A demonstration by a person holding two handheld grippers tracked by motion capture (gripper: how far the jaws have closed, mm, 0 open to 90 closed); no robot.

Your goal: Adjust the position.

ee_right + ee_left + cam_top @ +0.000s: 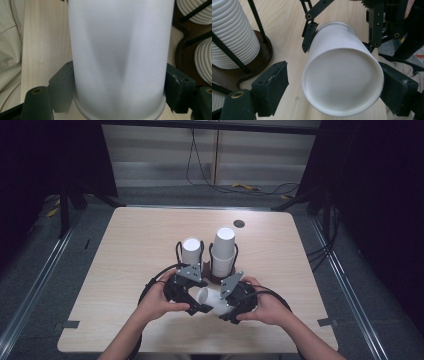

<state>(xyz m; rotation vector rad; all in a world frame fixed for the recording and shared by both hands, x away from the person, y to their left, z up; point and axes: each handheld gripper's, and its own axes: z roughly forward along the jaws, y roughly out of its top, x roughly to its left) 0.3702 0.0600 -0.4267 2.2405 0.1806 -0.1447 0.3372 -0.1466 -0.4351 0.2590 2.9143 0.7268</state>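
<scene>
A white paper cup [210, 296] lies on its side in the air between my two grippers, near the table's front. My right gripper [120, 90] is shut on the cup [120, 50] close to its rolled rim, both pads pressing its sides, and the wall shows soft creases. In the left gripper view the cup's round base [342, 82] faces the camera. My left gripper [334, 87] stands open around that end, with its left pad [272, 85] clear of the cup and its right pad [397, 92] at the cup's edge. In the high view, the left gripper [199, 307] and the right gripper [223, 311] meet at the cup.
Two stacks of white cups [191, 251] [224, 249] stand in black wire holders on a dark base [216, 278], just behind the grippers. A small dark disc [239, 223] sits near the far edge of the wooden table [135, 245]. Cables lie on the floor beyond.
</scene>
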